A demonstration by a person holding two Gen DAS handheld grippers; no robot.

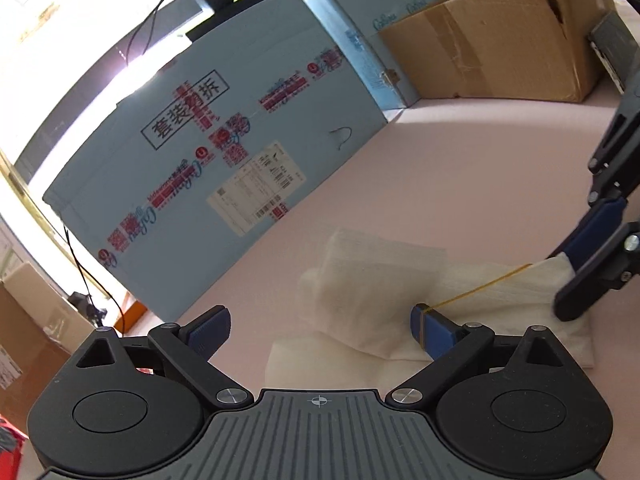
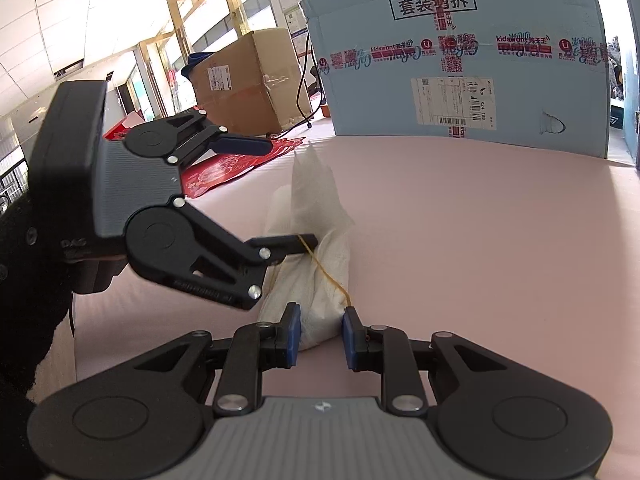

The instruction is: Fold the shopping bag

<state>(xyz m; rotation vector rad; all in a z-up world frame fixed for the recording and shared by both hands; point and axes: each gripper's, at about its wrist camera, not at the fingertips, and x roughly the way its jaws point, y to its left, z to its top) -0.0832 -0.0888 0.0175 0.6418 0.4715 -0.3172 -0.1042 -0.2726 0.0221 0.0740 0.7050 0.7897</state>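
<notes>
Lying bunched into a narrow roll on the pink table top [image 2: 480, 240], the white shopping bag [image 2: 320, 272] looks mostly folded, with a yellow rubber band [image 2: 326, 276] stretched along it and not yet looped round; binding seems what is left. At the bag's near end the right gripper [image 2: 319, 334] pinches it between narrow jaws. Beside the bag, the left gripper [image 1: 320, 330] stands wide, holding nothing, the band hooked on one finger [image 1: 434, 334]. Beyond the bag stands a blue carton [image 2: 460, 60].

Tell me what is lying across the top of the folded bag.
A thin yellow rubber band stretches over the white bag, hooked on the left gripper's finger. Beneath the bag, hidden.
</notes>
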